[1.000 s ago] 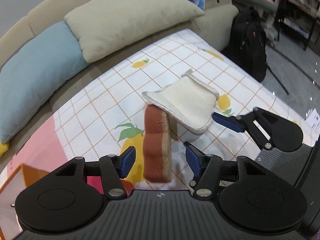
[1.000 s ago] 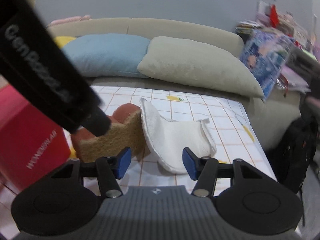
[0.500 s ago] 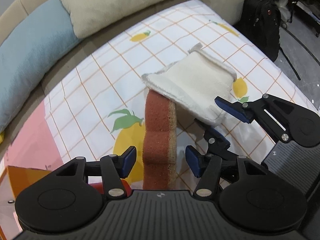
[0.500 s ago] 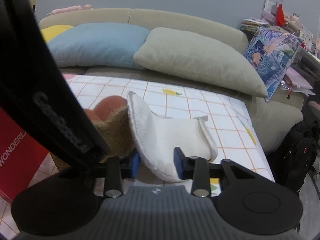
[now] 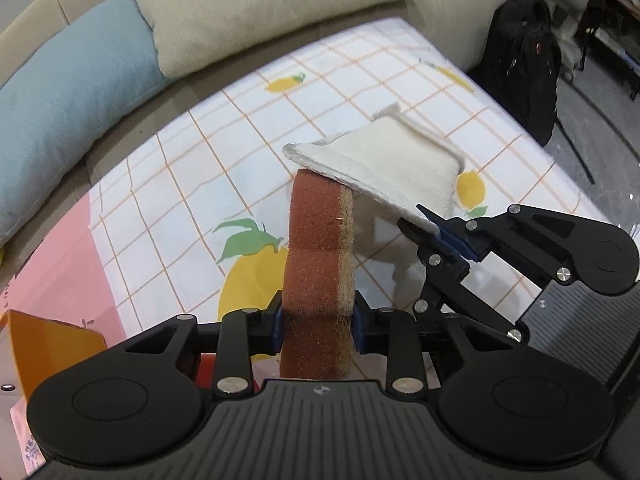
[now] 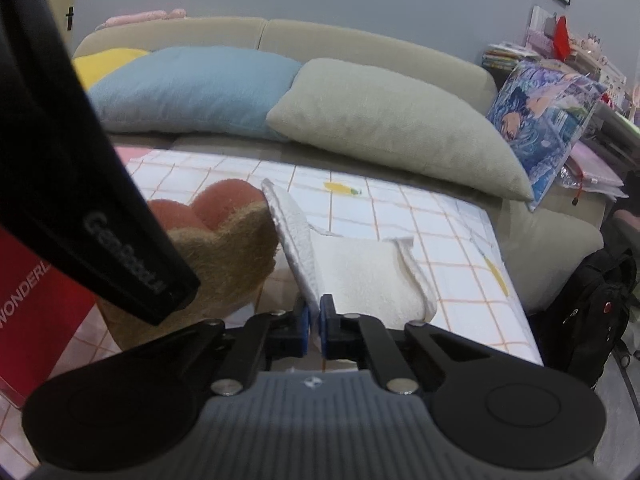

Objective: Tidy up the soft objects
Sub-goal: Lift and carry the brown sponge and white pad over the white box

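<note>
A rust-red and tan sponge (image 5: pixel 320 256) stands on edge between the pads of my left gripper (image 5: pixel 318 322), which is shut on it. A white folded cloth (image 5: pixel 392 164) leans on the sponge's far end. My right gripper (image 5: pixel 444 232) is shut on the cloth's near edge. In the right wrist view the right gripper (image 6: pixel 314 322) pinches the white cloth (image 6: pixel 360 272), with the sponge (image 6: pixel 224 248) to its left, partly hidden by the black left tool (image 6: pixel 72 184).
A lemon-print checked tablecloth (image 5: pixel 280 128) covers the table. A sofa behind holds a blue cushion (image 6: pixel 192 88) and a beige cushion (image 6: pixel 392 120). A red box (image 6: pixel 28 312) stands at left, an orange box (image 5: pixel 44 344) near left, a black backpack (image 5: pixel 524 56) at right.
Both grippers have closed: the left onto the sponge, the right onto the cloth's near edge. The left gripper moved forward along the sponge.
</note>
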`<state>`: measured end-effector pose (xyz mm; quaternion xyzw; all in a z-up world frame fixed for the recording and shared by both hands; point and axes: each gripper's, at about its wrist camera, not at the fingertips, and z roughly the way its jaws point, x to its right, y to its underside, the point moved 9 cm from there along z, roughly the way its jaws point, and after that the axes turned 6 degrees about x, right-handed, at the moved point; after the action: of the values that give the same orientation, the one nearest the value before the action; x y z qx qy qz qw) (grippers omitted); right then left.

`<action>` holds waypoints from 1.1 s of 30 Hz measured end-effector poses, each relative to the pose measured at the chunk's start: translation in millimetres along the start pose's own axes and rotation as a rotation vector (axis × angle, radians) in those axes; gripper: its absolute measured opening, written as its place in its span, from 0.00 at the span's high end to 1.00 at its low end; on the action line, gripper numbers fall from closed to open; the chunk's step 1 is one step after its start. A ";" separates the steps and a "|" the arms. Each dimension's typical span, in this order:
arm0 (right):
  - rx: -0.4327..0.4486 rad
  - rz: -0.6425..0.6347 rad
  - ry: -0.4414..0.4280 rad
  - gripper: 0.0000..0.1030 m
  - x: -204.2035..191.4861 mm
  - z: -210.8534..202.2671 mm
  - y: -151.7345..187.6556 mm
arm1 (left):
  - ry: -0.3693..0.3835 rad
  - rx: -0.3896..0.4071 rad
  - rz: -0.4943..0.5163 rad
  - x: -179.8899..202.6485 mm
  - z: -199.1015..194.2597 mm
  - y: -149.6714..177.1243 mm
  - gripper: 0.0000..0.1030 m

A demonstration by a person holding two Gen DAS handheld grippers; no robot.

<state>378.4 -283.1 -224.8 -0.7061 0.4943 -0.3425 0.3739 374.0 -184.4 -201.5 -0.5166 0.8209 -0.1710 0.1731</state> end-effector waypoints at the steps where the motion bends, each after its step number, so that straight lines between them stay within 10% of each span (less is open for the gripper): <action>1: 0.015 0.000 0.008 0.98 1.7 -2.8 -2.8 | 0.004 0.010 -0.005 0.3 -4.7 -0.6 0.66; 15: 0.163 0.070 0.043 0.99 11.6 -71.9 -31.1 | 0.116 0.235 -0.127 3.1 -112.4 9.0 0.66; 33: 0.177 0.053 0.065 0.99 -25.8 -166.3 -36.8 | 0.124 0.406 -0.291 -38.7 -202.1 107.4 0.66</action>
<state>245.6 -281.5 -115.0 -0.6456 0.4924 -0.3975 0.4275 211.8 -84.8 -68.5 -0.5726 0.6956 -0.3869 0.1964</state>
